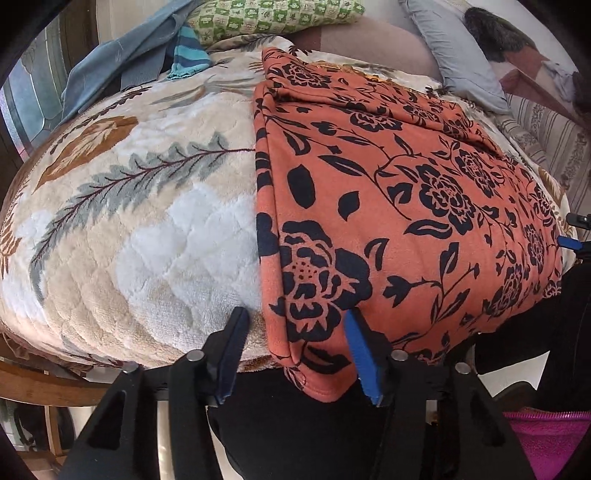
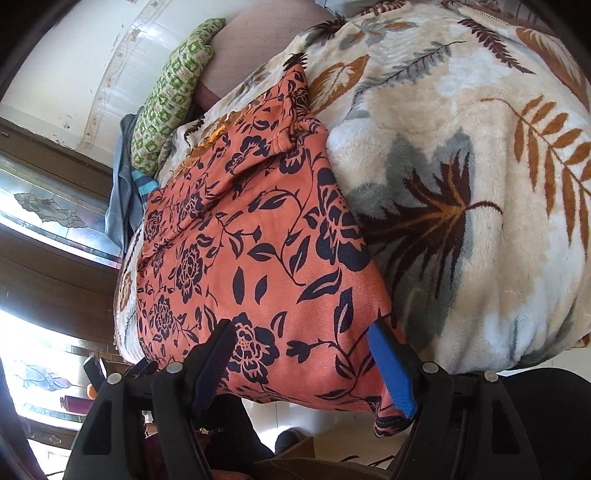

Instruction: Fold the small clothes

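Orange garment (image 1: pixel 388 206) printed with black flowers and vines; cream blanket (image 1: pixel 140 229) patterned in grey, brown leaves; green-checked pillow (image 1: pixel 273 18); blue-padded black jaws.

Orange floral garment (image 1: pixel 388 206) lies folded on blanket (image 1: pixel 147 221); left gripper (image 1: pixel 295 332) spread.

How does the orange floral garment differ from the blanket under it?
The orange floral garment is thin, orange with black flowers; the blanket is plush, cream with grey and brown leaves. The garment is folded and small, its near edge hanging over the front; the blanket spreads wide beneath it. Both carry plant prints.
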{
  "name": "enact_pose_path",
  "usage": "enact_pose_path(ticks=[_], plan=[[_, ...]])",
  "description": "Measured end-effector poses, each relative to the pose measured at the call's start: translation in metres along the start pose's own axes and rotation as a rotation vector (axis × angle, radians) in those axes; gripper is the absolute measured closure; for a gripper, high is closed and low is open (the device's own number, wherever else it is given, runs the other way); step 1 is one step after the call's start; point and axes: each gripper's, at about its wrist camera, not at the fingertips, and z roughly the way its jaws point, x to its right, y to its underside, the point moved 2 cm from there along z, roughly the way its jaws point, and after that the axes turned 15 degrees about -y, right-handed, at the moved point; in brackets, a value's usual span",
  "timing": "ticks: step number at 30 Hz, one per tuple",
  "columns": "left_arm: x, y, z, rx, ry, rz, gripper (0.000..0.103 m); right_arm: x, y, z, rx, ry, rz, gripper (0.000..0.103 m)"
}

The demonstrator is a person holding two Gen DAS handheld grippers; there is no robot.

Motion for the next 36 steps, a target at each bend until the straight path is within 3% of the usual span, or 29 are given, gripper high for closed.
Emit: enact_pose_path(ticks=[1, 2, 8, 11, 14, 16, 21, 25, 27, 28, 31, 34, 36], plan=[[-0.001, 0.000, -0.001, -0.001, 0.034, -0.003, 0.066, 0.000, -0.001, 0.002, -0.001, -0.002, 0.002, 0.026], [-0.002, 0.001, -0.002, -0.002, 0.059, -0.005, 0.069, 0.000, 0.000, 0.002, -0.001, -0.002, 0.003, 0.026], [0.006, 0.004, -0.009, 0.009, 0.162, 0.019, 0.069, 0.000, 0.001, 0.002, 0.000, 0.001, 0.004, 0.026], [0.010, 0.002, -0.002, -0.027, 0.103, 0.013, 0.069, 0.002, 0.001, 0.002, -0.006, -0.001, 0.010, 0.026], [0.007, 0.003, 0.007, -0.073, 0.111, -0.013, 0.064, 0.006, 0.001, 0.002, -0.020, -0.003, 0.034, 0.026], [0.015, 0.006, 0.009, -0.089, 0.107, 0.028, 0.058, 0.008, 0.002, 0.002, -0.027, -0.002, 0.037, 0.026], [0.032, 0.006, 0.013, -0.114, 0.069, 0.106, 0.059, 0.012, 0.004, -0.003, -0.029, 0.068, 0.008, 0.026], [0.036, 0.004, 0.017, -0.124, 0.072, 0.114, 0.075, 0.023, 0.002, -0.026, 0.023, 0.100, 0.009, 0.026], [0.034, 0.002, 0.019, -0.132, 0.100, 0.085, 0.074, 0.036, 0.003, -0.032, 0.032, 0.077, 0.048, 0.026], [0.028, 0.004, 0.019, -0.139, 0.112, 0.077, 0.074, 0.042, 0.004, -0.030, 0.023, 0.058, 0.073, 0.026], [0.031, 0.008, 0.020, -0.168, 0.138, 0.072, 0.052, 0.051, 0.014, -0.013, -0.035, 0.023, 0.102, 0.026], [0.046, 0.011, 0.016, -0.141, 0.127, 0.134, 0.048, 0.046, 0.023, -0.005, -0.066, 0.087, 0.053, 0.034], [0.051, 0.012, 0.021, -0.158, 0.095, 0.167, 0.062, 0.047, 0.026, -0.005, -0.082, 0.166, 0.041, 0.054]])
